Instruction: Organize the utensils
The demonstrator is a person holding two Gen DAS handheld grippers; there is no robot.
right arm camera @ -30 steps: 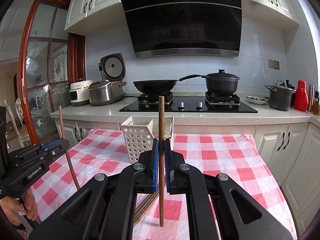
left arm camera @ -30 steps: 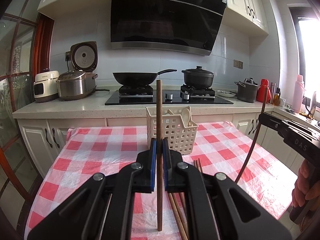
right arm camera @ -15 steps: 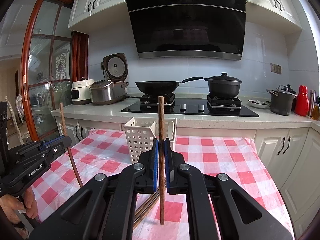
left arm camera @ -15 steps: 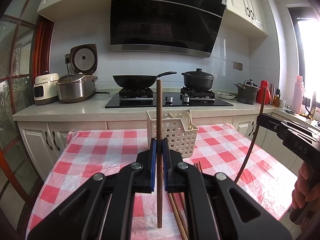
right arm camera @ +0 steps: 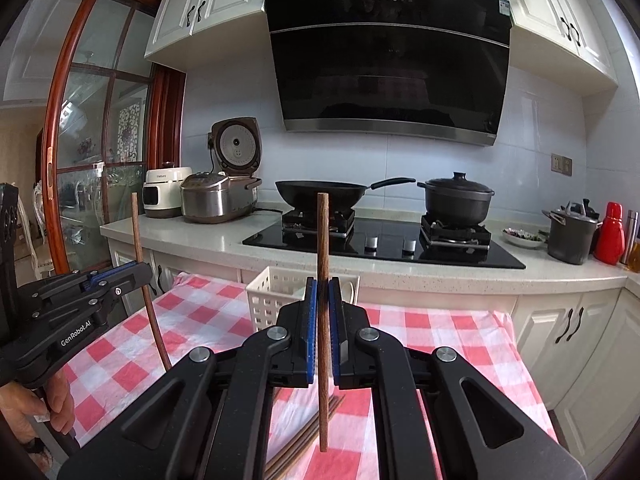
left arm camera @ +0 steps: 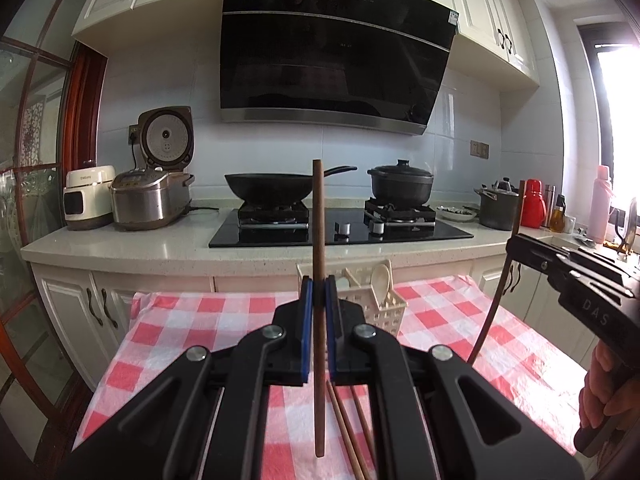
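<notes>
My left gripper (left arm camera: 319,292) is shut on a brown wooden chopstick (left arm camera: 319,240), held upright above the checked table. My right gripper (right arm camera: 323,296) is shut on another upright wooden chopstick (right arm camera: 322,248). A white plastic utensil basket (left arm camera: 380,308) stands at the far side of the table, with a pale spoon (left arm camera: 380,280) in it; it also shows in the right wrist view (right arm camera: 268,300). More chopsticks (left arm camera: 348,432) lie on the cloth below my left gripper. Each gripper shows in the other's view: the right one (left arm camera: 516,240) and the left one (right arm camera: 140,272).
The table carries a red and white checked cloth (left arm camera: 192,328). Behind it runs a counter with a black hob (left arm camera: 340,228), a wok (left arm camera: 272,188), a lidded pot (left arm camera: 400,184) and rice cookers (left arm camera: 148,200). White cabinets stand below the counter.
Both grippers have risen with their chopsticks; the basket and table sit lower in both views. The grips are unchanged.
</notes>
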